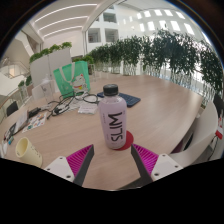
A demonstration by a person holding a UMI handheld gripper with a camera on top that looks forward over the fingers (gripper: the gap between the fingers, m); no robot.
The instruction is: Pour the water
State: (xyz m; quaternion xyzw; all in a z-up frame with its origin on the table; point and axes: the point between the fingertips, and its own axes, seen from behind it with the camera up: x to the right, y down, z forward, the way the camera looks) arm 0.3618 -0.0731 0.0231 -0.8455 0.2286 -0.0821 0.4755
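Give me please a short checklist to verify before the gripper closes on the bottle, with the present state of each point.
1. Bottle stands upright on the table: ok.
2. Cap on the bottle: ok for gripping, not ok for pouring.
3. Gripper open, with the bottle just ahead of its fingers: ok.
4. Bottle centred on the gap: ok.
5. Receiving cup present: cannot tell.
6. Red coaster under the bottle free of the fingers: ok.

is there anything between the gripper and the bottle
Nothing visible. The bottle stands upright on the table, just ahead of the open gripper and centred on the gap between its fingers, with only bare tabletop between.
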